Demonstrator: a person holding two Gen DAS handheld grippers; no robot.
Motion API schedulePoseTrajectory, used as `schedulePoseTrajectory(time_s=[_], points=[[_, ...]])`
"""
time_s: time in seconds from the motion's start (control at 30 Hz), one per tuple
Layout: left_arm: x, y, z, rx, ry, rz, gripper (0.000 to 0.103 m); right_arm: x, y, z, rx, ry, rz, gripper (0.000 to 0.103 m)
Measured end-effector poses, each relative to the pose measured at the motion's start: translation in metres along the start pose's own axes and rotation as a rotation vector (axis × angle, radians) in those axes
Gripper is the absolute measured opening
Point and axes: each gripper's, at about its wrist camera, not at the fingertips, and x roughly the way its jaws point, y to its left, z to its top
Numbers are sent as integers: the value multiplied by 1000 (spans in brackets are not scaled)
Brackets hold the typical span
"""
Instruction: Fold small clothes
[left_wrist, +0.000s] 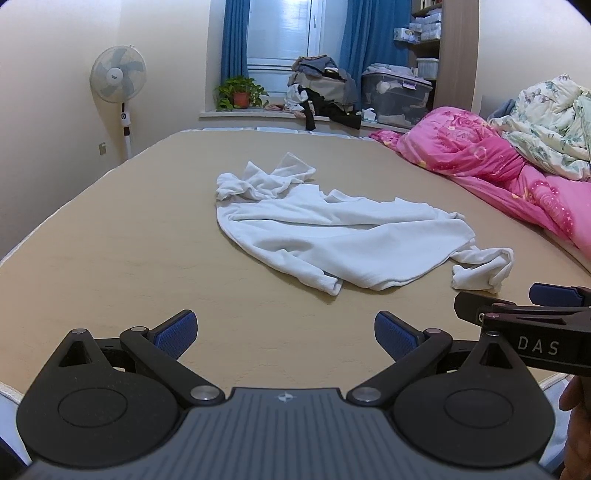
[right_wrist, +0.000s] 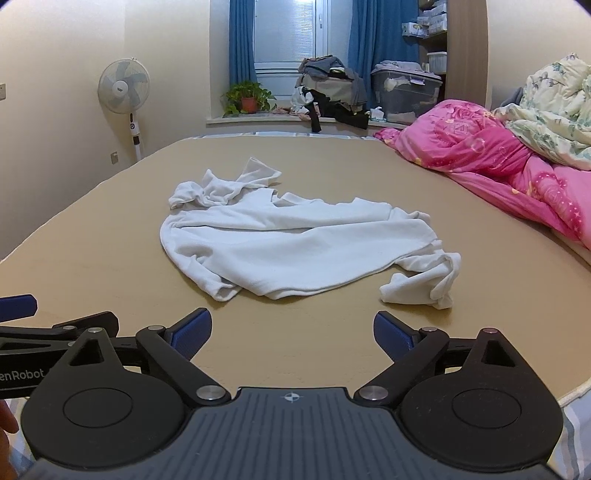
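**White garment lies unfolded on bed**

A crumpled white garment (left_wrist: 332, 236) is seen spread on the tan bed (left_wrist: 110, 240), well short of the pink quilt (left_wrist: 480, 155). No fold appears made; the whole job is judged outstanding. The left gripper (left_wrist: 284, 334) and right gripper (right_wrist: 291, 332) are held wide open and empty, just short of the cloth. Sleeves and collar are bunched, their layout hard to read.

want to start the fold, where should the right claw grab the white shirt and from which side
Take the bunched sleeve of the white shirt: it trails off the body at the near right, nearest the open right claw. Come in low from the near edge of the tan bed surface; the bunching likely gives the pads thickness to pinch.
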Motion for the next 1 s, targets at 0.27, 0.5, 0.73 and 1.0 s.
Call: schedulePoseTrajectory(time_s=[0.27, 0.5, 0.73, 1.0], points=[[-1, -1, 0, -3, -1, 1, 102, -2, 0, 2, -2, -2, -2, 95], [-2, 0, 0, -4, 0, 0, 102, -3, 1, 2, -5, -3, -3, 94], [-1, 0, 0, -4, 0, 0, 102, -3, 1, 2, -5, -4, -3, 93], [-1, 1, 0, -4, 0, -1, 102, -3, 1, 2, -5, -4, -3, 93]])
